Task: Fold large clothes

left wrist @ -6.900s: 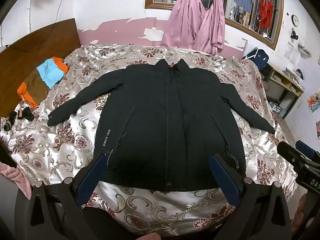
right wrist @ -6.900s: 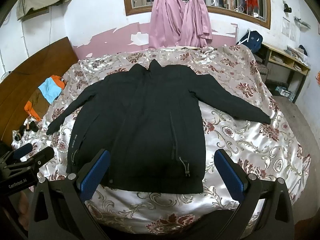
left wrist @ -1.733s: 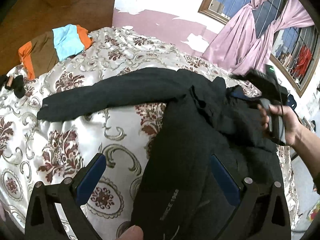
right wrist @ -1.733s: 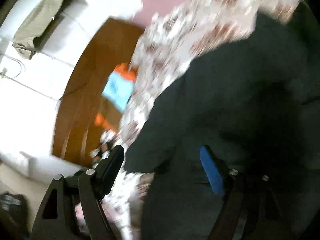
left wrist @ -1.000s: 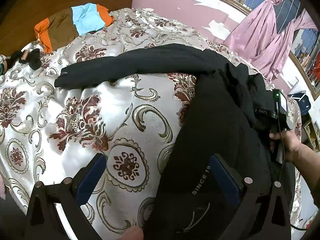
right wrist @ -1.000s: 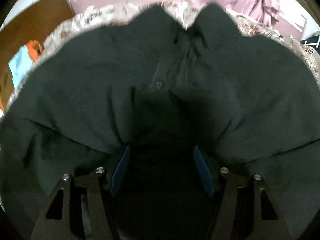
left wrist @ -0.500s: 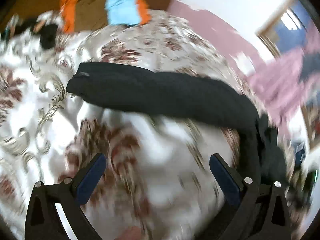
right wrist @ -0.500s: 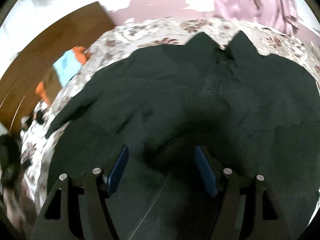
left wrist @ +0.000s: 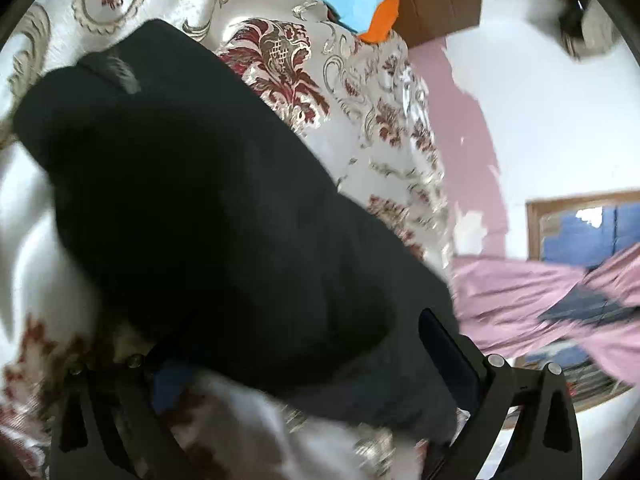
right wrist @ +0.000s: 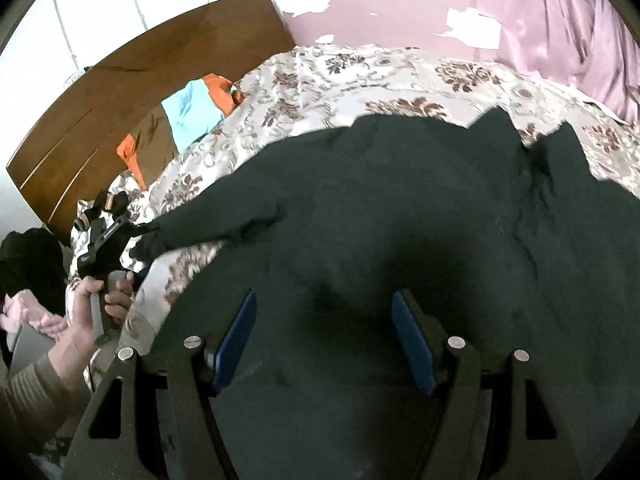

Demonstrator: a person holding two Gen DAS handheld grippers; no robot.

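A black jacket (right wrist: 400, 208) lies spread on the floral bedspread (right wrist: 360, 72), collar toward the far wall. Its left sleeve (right wrist: 216, 216) stretches out toward the headboard. My left gripper (left wrist: 296, 340) is open and rolled to one side, with the sleeve (left wrist: 200, 200) lying between its fingers close to the cuff. The right wrist view shows this left gripper (right wrist: 140, 236) at the cuff end, held by a hand (right wrist: 88, 300). My right gripper (right wrist: 325, 296) hovers open over the jacket's body with nothing between its blue pads (right wrist: 236, 340).
A wooden headboard (right wrist: 120, 92) stands at the left, with an orange, blue and brown garment (right wrist: 188, 112) beside it on the bed. Small dark items (right wrist: 104, 204) lie near the bed's corner. Pink curtains (right wrist: 560, 20) hang at the far wall.
My left gripper has swung down to the sleeve and rolled, so the sleeve now lies between its fingers. My right gripper has lifted back from the jacket's body.
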